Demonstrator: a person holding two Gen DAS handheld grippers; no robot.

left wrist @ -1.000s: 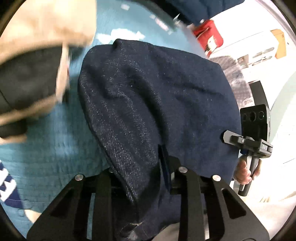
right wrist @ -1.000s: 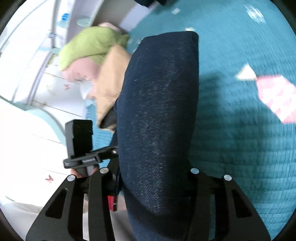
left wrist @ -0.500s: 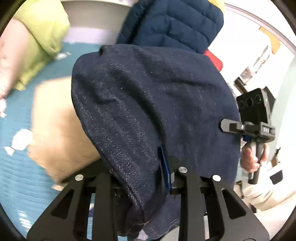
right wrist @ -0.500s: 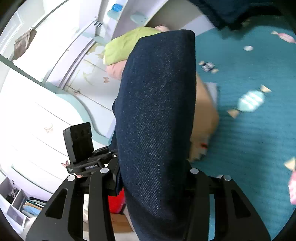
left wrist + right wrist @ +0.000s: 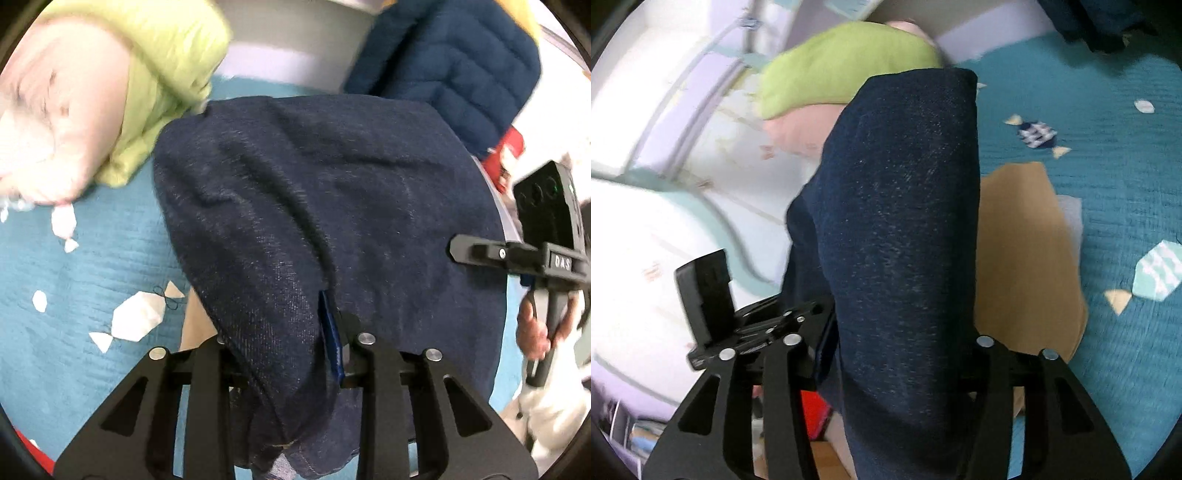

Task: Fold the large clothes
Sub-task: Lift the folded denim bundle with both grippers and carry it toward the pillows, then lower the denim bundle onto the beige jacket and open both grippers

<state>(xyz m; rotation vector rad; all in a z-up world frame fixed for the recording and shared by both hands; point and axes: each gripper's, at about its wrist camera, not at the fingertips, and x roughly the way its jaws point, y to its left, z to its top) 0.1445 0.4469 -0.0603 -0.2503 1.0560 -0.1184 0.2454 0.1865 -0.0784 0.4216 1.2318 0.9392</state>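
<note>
A folded dark denim garment (image 5: 332, 192) hangs in the air, draped forward over both grippers. My left gripper (image 5: 288, 343) has the denim's thick edge between its jaws, which are opening; the pads are hidden under the cloth. In the right wrist view the same denim (image 5: 905, 184) fills the gap of my right gripper (image 5: 886, 339), whose jaws are opening too. Each view shows the other tool at its side: the right one in a hand (image 5: 532, 328), the left one's body (image 5: 709, 291).
Below lies a teal bedspread (image 5: 74, 277) with a candy pattern. A flat tan garment (image 5: 1023, 258) sits under the denim. A green and pink bundle (image 5: 159, 81) and a navy puffer jacket (image 5: 461, 62) lie at the far side. White cupboards (image 5: 665, 184) stand to the left.
Both grippers have carried the denim up and across the bed, from open bedspread to above the tan garment, nearer the green and pink bundle. The right jaws stand slightly wider.
</note>
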